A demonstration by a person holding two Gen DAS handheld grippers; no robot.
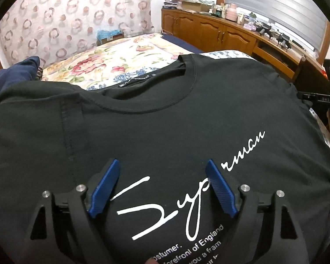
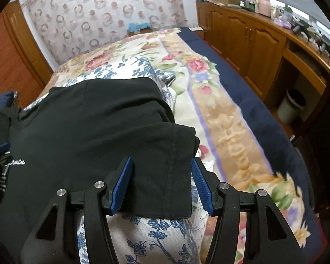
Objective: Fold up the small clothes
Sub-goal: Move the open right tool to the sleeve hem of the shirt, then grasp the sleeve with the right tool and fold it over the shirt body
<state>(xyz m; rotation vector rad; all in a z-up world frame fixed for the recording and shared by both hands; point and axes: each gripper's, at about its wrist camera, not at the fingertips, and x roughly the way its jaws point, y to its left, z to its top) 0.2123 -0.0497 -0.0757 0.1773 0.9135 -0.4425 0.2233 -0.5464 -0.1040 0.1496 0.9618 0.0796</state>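
On the bed, the black T-shirt [image 1: 165,114] lies spread face up. Left gripper [image 1: 162,189] hangs open over its print; right gripper [image 2: 161,186] straddles the sleeve [image 2: 165,165], unclamped. Recommended: pinch the sleeve's hem squarely before folding inward.

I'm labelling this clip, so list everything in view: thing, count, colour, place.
Black cotton T-shirt: one, white script print, spread on the bed, sleeve between the right jaws.
Blue-and-white floral cloth: one, under the shirt.
Floral bedspread: one, cream, pink, navy border, on the bed.
Patterned curtain: one, white with pink rings, behind the bed.
Wooden cabinet: one, brown, cluttered top, right of the bed.
White waste bin: one, under the cabinet's desk.
Left gripper: black, blue pads, open over the print.
Right gripper: same, open astride the sleeve.
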